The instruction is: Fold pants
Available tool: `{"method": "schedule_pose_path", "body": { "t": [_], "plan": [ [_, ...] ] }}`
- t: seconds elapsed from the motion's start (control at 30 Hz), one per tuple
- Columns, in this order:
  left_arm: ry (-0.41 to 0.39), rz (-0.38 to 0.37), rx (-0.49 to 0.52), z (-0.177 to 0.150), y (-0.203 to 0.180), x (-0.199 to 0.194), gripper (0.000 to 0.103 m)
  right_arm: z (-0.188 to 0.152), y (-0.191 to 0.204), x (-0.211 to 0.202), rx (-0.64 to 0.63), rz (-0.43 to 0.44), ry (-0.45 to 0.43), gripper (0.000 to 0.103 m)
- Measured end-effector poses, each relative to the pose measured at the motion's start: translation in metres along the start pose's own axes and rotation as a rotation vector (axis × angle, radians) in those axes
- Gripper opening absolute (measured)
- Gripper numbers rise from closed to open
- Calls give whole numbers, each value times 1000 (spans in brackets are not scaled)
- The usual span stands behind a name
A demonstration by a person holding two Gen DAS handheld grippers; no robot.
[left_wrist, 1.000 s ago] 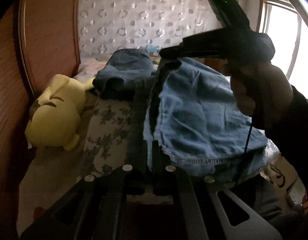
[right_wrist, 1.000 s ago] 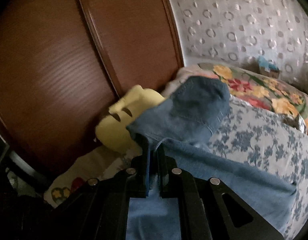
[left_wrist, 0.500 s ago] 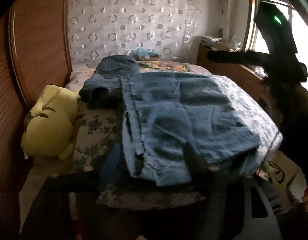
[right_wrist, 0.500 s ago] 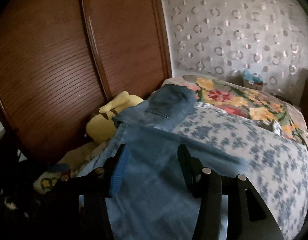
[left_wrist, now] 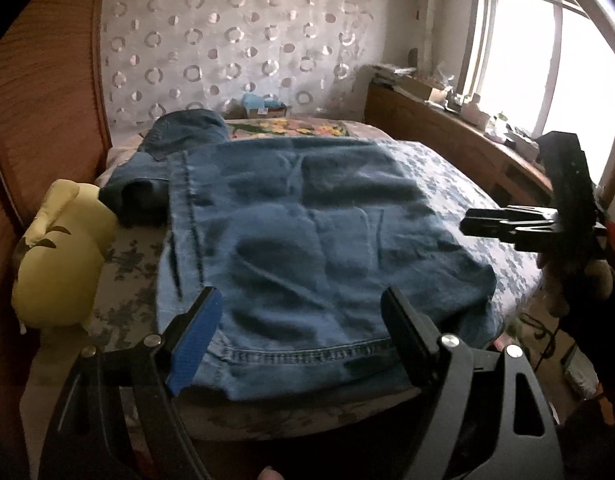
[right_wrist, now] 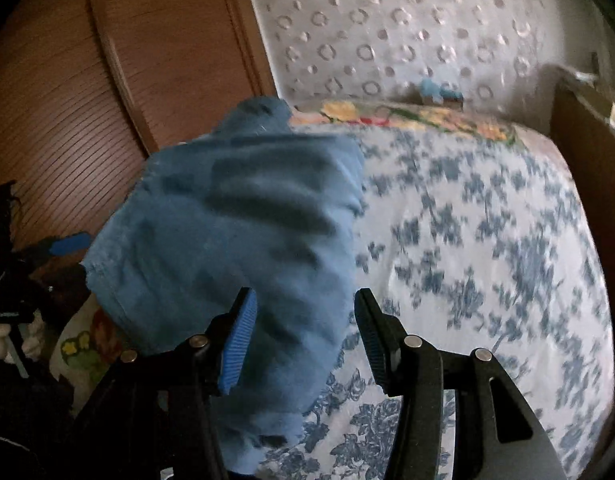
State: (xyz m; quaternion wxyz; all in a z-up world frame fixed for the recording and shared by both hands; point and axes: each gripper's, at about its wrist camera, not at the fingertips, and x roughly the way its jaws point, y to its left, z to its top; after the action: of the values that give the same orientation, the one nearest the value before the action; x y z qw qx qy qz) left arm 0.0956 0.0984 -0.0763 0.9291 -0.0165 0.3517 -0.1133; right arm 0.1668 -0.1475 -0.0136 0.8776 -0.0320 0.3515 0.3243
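The folded blue pants [left_wrist: 307,248] are spread flat on the floral bedspread [right_wrist: 487,240], just ahead of the left gripper [left_wrist: 301,316], whose jaws are held wide and empty. The right gripper [right_wrist: 305,320] is likewise spread wide with nothing gripped, the pants lying ahead and to its left. A yellow plush toy [left_wrist: 59,256] is seen left of the denim.
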Motion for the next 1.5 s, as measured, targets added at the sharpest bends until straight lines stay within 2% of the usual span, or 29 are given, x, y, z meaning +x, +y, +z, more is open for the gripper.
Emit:
{"method": "schedule_pose_path", "body": {
  "t": [0.3,0.63,0.7,0.77,0.87,1.03,1.17,1.33,1.5],
  "plan": [
    [28,-8,-11,-1,-9,15,82,4,-8,53,54,41,50,53],
    [33,-15,3,-1,-16,16,82,24,-11,91,64,95,93,52],
    [37,-11,4,-1,-16,17,82,26,-10,93,55,108,90,41],
    [39,-7,3,-1,-16,17,82,28,-11,91,53,128,73,16],
    [39,-2,-2,1,-16,18,82,35,-13,77,55,152,13,11],
    [29,-1,-1,6,-19,17,82,56,-5,52,-4,97,-58,10],
    [13,-9,1,12,-21,14,82,71,-15,34,-26,52,-96,10],
    [2,-30,15,23,-29,15,82,72,-55,3,-2,-33,-106,9],
    [-5,-66,43,32,-51,21,82,45,-110,-28,50,-137,-76,10]
  ]
}}
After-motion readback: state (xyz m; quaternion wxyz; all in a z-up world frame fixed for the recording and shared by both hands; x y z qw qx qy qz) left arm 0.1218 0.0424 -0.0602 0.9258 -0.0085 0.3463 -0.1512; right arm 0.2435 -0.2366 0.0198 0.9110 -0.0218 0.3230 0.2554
